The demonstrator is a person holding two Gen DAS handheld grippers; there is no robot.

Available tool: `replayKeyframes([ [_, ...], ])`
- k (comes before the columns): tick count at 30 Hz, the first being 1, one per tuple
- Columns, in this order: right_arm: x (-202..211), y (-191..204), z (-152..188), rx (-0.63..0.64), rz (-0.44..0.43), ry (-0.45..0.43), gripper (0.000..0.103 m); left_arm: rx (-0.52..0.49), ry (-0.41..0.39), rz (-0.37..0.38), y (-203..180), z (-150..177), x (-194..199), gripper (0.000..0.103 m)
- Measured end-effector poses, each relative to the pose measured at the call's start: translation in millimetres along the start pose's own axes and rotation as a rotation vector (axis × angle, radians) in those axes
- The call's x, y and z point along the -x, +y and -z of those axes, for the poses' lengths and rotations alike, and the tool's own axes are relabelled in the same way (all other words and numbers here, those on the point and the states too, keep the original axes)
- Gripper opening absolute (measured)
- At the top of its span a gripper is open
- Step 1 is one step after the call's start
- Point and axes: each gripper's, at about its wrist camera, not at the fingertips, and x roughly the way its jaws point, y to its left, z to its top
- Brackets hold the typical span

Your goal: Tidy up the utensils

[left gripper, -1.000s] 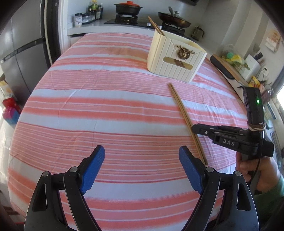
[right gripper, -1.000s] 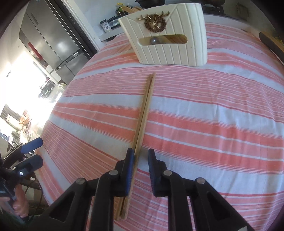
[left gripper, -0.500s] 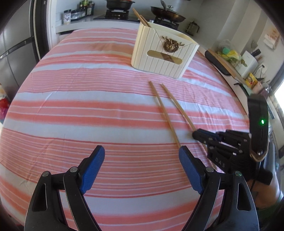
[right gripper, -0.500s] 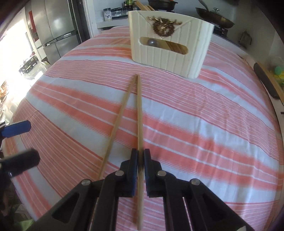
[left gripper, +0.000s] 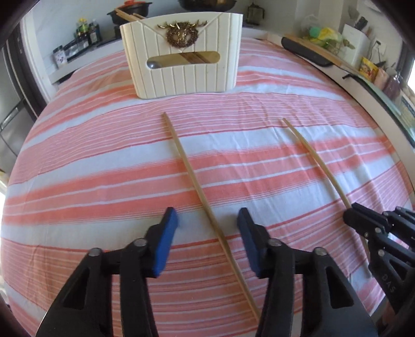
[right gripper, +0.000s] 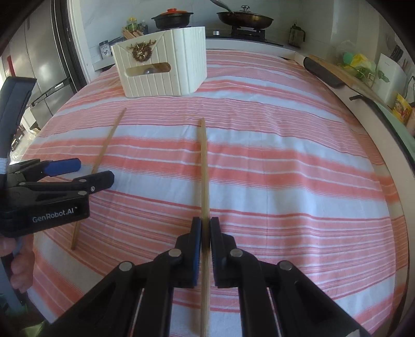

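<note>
Two wooden chopsticks are on the striped tablecloth (left gripper: 103, 160). One chopstick (left gripper: 192, 176) lies flat between the blue pads of my left gripper (left gripper: 207, 220); its jaws are closing but the pads do not touch it. My right gripper (right gripper: 205, 225) is shut on the other chopstick (right gripper: 203, 160), which points toward the cream utensil box (right gripper: 160, 83). The left wrist view shows the right gripper (left gripper: 350, 216) at the right edge with that held chopstick (left gripper: 311, 155). The box (left gripper: 181, 77) stands at the far side with chopsticks in it. My left gripper (right gripper: 94, 171) straddles the loose chopstick (right gripper: 107, 145).
A stove with a black pot (right gripper: 172, 19) and a pan (right gripper: 245, 18) stands behind the table. A dark cutting board (right gripper: 324, 72) and packets line the counter at the right. A steel fridge (right gripper: 39, 64) stands at the left.
The right gripper shut on one chopstick and drew it away to the right of the other. The left gripper came over the loose chopstick, and its jaws narrowed.
</note>
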Motion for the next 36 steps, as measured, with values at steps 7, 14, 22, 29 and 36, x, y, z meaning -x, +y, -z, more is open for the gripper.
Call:
replayKeyframes([
  [7, 9, 0, 14, 0.018, 0.039, -0.052, 0.007, -0.036, 0.001, -0.030, 28, 29, 20, 0.006],
  [14, 11, 0, 18, 0.003, 0.035, -0.074, 0.019, 0.028, -0.007, -0.030, 52, 45, 32, 0.084],
  [22, 4, 20, 19, 0.041, 0.028, -0.090, 0.067, 0.062, -0.011, -0.057, 52, 48, 19, 0.102],
  [29, 1, 22, 18, 0.052, 0.029, -0.101, 0.069, 0.063, -0.029, -0.057, 52, 50, 18, 0.102],
  [36, 2, 23, 20, 0.051, 0.033, -0.115, 0.069, 0.063, -0.036, -0.055, 54, 51, 19, 0.102],
])
